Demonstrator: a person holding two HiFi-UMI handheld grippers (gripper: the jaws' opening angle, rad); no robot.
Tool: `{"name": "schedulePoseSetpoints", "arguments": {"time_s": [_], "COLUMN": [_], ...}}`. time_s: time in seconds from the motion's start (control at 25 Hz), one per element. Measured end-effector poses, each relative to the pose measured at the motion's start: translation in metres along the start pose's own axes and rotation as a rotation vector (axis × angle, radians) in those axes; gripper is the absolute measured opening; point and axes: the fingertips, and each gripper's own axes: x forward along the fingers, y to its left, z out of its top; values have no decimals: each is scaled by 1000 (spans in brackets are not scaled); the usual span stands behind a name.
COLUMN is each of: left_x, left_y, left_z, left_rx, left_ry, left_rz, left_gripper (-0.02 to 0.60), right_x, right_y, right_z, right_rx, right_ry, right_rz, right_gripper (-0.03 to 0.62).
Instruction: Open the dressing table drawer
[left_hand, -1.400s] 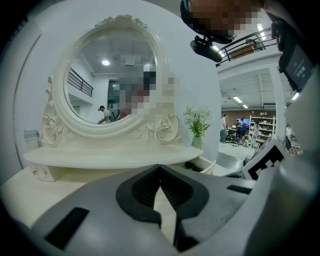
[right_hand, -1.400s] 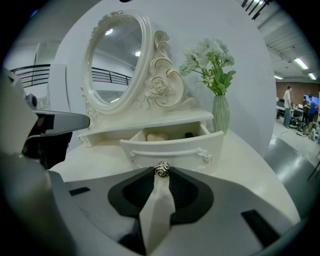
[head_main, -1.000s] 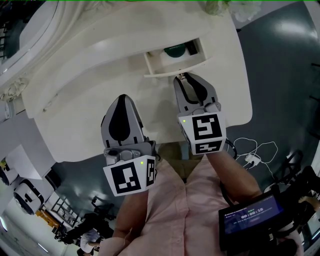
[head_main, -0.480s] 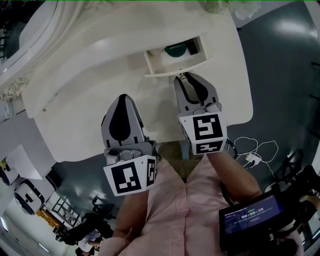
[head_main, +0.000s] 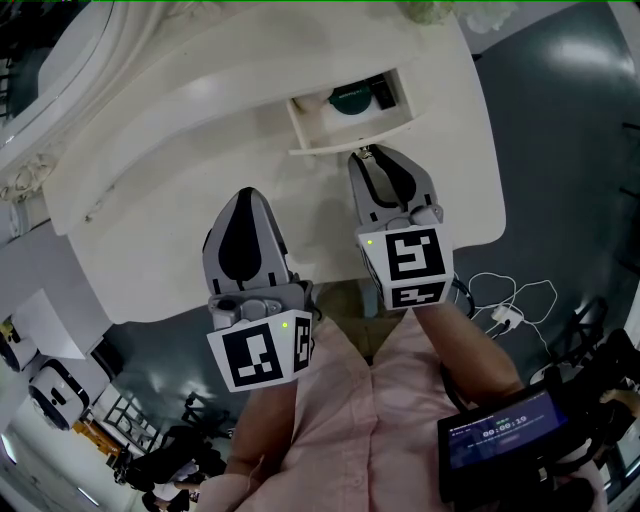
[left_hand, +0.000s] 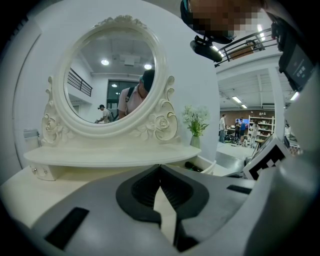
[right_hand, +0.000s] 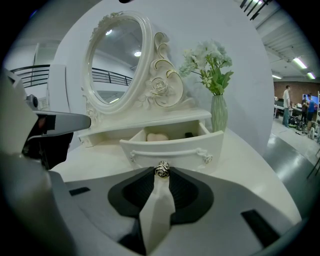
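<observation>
The white dressing table (head_main: 170, 200) has its small drawer (head_main: 352, 135) pulled out from under the mirror shelf. In the right gripper view the drawer (right_hand: 172, 147) stands open, with a pale rounded thing (right_hand: 156, 136) inside. My right gripper (head_main: 367, 156) reaches the drawer front, and its jaw tips close on the small metal rose-shaped knob (right_hand: 161, 169). My left gripper (head_main: 244, 194) hovers over the bare tabletop to the left of the drawer, touching nothing. In the left gripper view its jaws (left_hand: 160, 167) meet at the tips with nothing between them.
An oval mirror (right_hand: 117, 60) in a carved white frame rises behind the drawer. A vase of pale flowers (right_hand: 215, 80) stands at the table's back right. White cables (head_main: 512, 300) lie on the grey floor to the right. A screen device (head_main: 500, 430) sits at the person's waist.
</observation>
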Motion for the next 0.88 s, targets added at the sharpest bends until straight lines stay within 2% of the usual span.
{"name": "schedulePoseSetpoints", "arguments": {"time_s": [0.88], "left_x": [-4], "left_y": [1], "left_z": [4], "left_rx": [5], "left_ry": [-8], "left_rz": [4], "left_gripper": [21], "right_x": [0], "right_y": [2], "right_z": [3], "right_rx": [-4], "right_ry": [-11], "right_rz": [2], "right_gripper": [104]}}
